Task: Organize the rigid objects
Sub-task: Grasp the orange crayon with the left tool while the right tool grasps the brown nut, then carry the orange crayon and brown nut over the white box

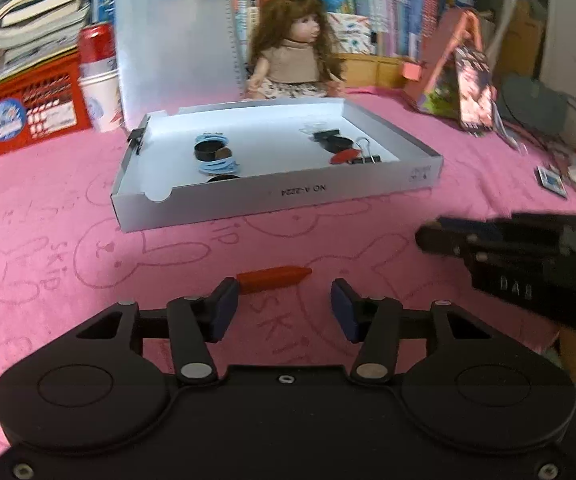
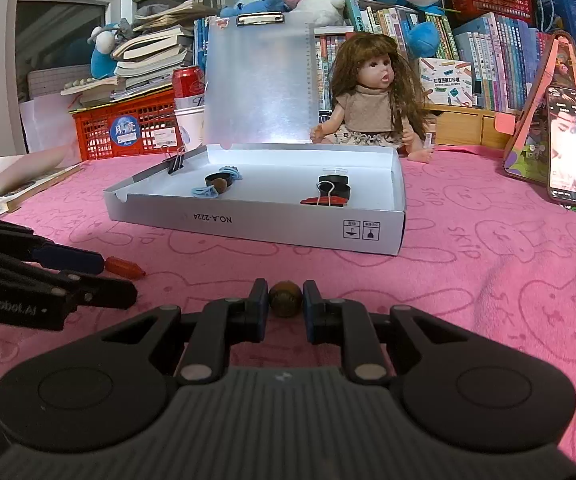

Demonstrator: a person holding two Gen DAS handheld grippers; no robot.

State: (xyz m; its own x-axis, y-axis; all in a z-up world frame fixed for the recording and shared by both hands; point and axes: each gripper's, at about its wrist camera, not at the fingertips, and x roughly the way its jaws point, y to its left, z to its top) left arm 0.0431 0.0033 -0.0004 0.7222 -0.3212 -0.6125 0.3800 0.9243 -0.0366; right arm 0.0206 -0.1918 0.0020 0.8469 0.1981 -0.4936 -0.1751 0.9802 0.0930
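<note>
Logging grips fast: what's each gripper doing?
Left gripper: open, red plastic crayon-shaped piece lying unheld ahead.
Right gripper: shut on small brown ball.

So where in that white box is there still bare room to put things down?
In the white box, bare floor runs down the middle, between the blue-ring pile and the binder-clip pile, and along the back wall. Both piles are crowded.

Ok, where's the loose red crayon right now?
The red crayon lies on the pink cloth in front of the white box, just ahead of the left gripper, its butt by the left finger; the right wrist view shows it at lower left.
</note>
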